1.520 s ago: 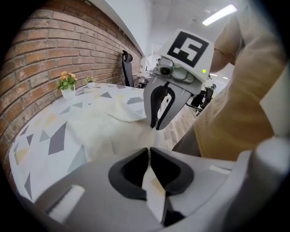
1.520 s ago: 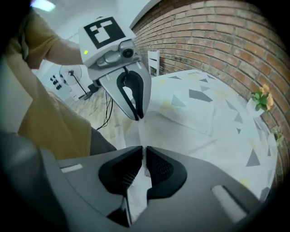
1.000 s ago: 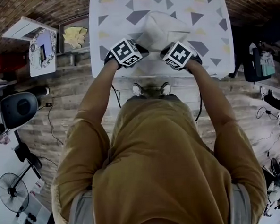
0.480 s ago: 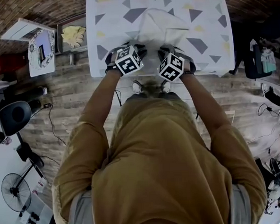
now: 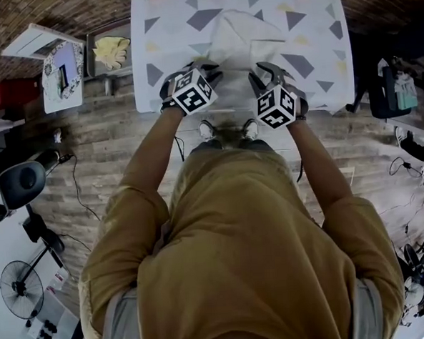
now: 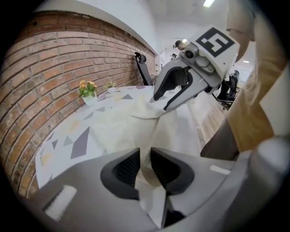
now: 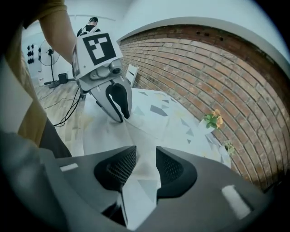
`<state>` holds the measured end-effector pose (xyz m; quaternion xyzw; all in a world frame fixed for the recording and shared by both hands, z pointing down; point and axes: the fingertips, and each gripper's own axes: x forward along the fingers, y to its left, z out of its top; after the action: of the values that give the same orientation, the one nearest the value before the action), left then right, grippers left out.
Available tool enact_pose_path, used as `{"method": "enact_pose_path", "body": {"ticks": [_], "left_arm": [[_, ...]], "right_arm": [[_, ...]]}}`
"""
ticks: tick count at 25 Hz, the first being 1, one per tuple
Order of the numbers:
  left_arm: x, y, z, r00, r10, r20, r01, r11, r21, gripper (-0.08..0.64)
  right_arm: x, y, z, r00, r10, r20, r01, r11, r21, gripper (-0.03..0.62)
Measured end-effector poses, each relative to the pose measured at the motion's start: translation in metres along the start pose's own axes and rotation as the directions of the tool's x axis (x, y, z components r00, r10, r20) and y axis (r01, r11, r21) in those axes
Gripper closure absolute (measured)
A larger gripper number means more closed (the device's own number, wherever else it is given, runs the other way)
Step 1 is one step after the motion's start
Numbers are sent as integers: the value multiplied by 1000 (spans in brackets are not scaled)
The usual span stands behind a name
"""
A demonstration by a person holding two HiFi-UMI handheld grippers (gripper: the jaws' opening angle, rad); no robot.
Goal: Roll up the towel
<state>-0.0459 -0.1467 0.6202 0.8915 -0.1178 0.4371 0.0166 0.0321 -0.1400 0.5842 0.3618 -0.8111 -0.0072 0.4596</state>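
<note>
A white towel (image 5: 241, 36) lies crumpled on the patterned tablecloth (image 5: 313, 59), reaching toward the near edge. My left gripper (image 5: 206, 67) sits at the towel's near left part, and in the left gripper view its jaws (image 6: 145, 159) are shut on a fold of the towel (image 6: 136, 122). My right gripper (image 5: 269, 70) hovers over the towel's near right part. Its jaws are opening: the right gripper view shows a gap between the pads (image 7: 146, 159), with cloth lying below and nothing pressed. From the left gripper view, the right gripper (image 6: 168, 99) hangs just above the raised fold.
A small pot of flowers (image 6: 88, 92) stands at the table's far end by the brick wall. An office chair (image 6: 144, 68) is beyond the table. Beside the table on the floor are a tray with a yellow item (image 5: 112, 53), another chair (image 5: 23, 182) and a fan (image 5: 20, 290).
Both grippers drew back toward the table's near edge. Then the right gripper swung out to the right and lifted, and its fingers now show apart.
</note>
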Motion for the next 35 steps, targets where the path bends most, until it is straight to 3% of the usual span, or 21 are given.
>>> {"method": "enact_pose_path", "body": {"ticks": [3, 7, 10, 14, 18, 23, 27, 30, 35], "left_arm": [[-5, -1, 1, 1000, 16, 10, -16, 1000, -1, 474], [-13, -2, 3, 998, 49, 28, -50, 999, 17, 474], [-26, -6, 6, 995, 82, 53, -85, 995, 45, 474], [-39, -23, 8, 991, 113, 78, -122, 985, 120, 476], [-27, -42, -1, 997, 73, 34, -78, 974, 212, 474], [-6, -46, -16, 997, 2, -73, 17, 965, 262, 474], [-2, -38, -20, 995, 0, -103, 30, 958, 286, 474], [0, -37, -26, 990, -10, -137, 53, 949, 312, 469], [5, -37, -28, 987, -8, -163, 72, 920, 386, 432]], "right_arm": [[-16, 7, -3, 1000, -14, 13, 15, 996, -89, 474], [-25, 40, -2, 999, 44, 6, -41, 968, -249, 474], [-19, 53, -12, 996, 71, -47, -83, 946, -314, 474], [-18, 52, -25, 995, 46, -86, -75, 925, -373, 474], [-15, 55, -36, 993, 42, -110, -85, 903, -420, 474], [1, 54, -42, 986, 42, -158, -112, 879, -463, 474], [10, 48, -41, 981, 53, -189, -138, 870, -474, 474], [14, 49, -44, 974, 62, -216, -167, 843, -512, 474], [16, 49, -47, 964, 75, -254, -207, 812, -546, 474]]}}
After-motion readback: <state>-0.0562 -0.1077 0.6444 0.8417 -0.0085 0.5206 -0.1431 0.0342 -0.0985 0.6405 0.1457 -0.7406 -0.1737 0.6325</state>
